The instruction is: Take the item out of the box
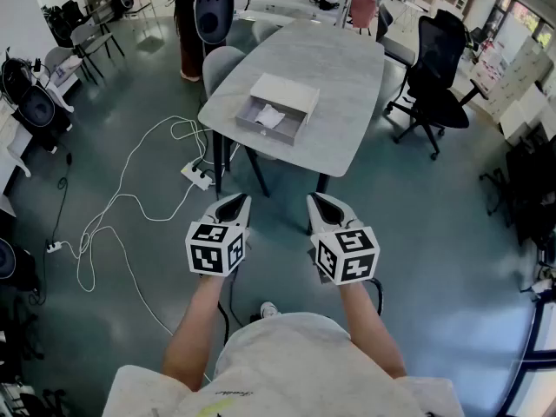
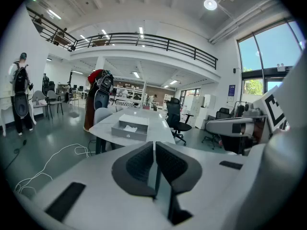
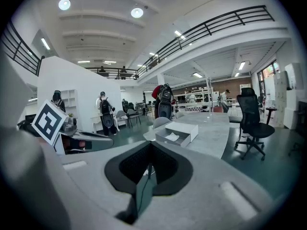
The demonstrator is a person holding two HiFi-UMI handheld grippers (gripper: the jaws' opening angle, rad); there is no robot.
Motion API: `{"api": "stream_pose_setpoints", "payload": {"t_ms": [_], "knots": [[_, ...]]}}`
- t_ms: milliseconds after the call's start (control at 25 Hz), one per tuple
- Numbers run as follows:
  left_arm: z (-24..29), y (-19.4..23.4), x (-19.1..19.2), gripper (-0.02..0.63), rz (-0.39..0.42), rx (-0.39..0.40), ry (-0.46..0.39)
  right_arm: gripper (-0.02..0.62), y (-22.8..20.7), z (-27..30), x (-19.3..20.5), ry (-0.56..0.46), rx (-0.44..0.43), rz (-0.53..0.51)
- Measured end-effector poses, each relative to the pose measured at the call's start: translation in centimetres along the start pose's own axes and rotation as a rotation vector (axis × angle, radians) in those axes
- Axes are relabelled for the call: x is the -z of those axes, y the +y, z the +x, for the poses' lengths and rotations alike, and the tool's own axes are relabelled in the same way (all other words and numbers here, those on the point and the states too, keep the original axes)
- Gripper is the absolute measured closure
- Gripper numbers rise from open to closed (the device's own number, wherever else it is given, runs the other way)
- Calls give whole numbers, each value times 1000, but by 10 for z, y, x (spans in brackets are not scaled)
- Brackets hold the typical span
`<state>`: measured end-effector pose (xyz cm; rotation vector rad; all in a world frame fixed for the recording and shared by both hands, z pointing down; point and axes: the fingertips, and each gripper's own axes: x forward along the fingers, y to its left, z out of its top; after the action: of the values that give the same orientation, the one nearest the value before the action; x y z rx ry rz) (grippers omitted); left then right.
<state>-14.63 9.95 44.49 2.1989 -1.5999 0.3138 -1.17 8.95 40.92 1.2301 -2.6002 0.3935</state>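
Note:
A grey drawer-style box point(image 1: 276, 109) sits near the front edge of a grey table point(image 1: 339, 76), its drawer pulled out toward me. A white crumpled item point(image 1: 268, 116) lies inside the drawer. The same box point(image 2: 129, 127) point(image 3: 174, 133) shows small and far in both gripper views. My left gripper point(image 1: 233, 204) and right gripper point(image 1: 322, 204) hover side by side over the floor, well short of the table. Both are shut with nothing between the jaws.
A grey chair point(image 1: 222, 68) stands at the table's left, a black office chair point(image 1: 437, 81) at its right. White cables and a power strip point(image 1: 196, 174) lie on the floor left of the table. Desks and chairs line the left wall.

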Motion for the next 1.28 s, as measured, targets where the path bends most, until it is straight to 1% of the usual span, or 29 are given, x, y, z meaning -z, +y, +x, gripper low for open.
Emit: {"api": "stream_pose_setpoints", "payload": {"t_ms": [280, 560, 720, 920, 1280], "knots": [[6, 0, -1, 584, -3, 11, 3, 591, -5, 1, 5, 5, 9, 16], [26, -4, -3, 584, -13, 36, 16, 591, -24, 8, 9, 18, 26, 38], [44, 2, -5, 584, -9, 24, 32, 591, -35, 27, 7, 16, 5, 50], [72, 20, -19, 584, -7, -18, 28, 591, -52, 65, -6, 7, -42, 46], [144, 32, -52, 584, -20, -58, 42, 591, -106, 123, -34, 15, -93, 52]]}}
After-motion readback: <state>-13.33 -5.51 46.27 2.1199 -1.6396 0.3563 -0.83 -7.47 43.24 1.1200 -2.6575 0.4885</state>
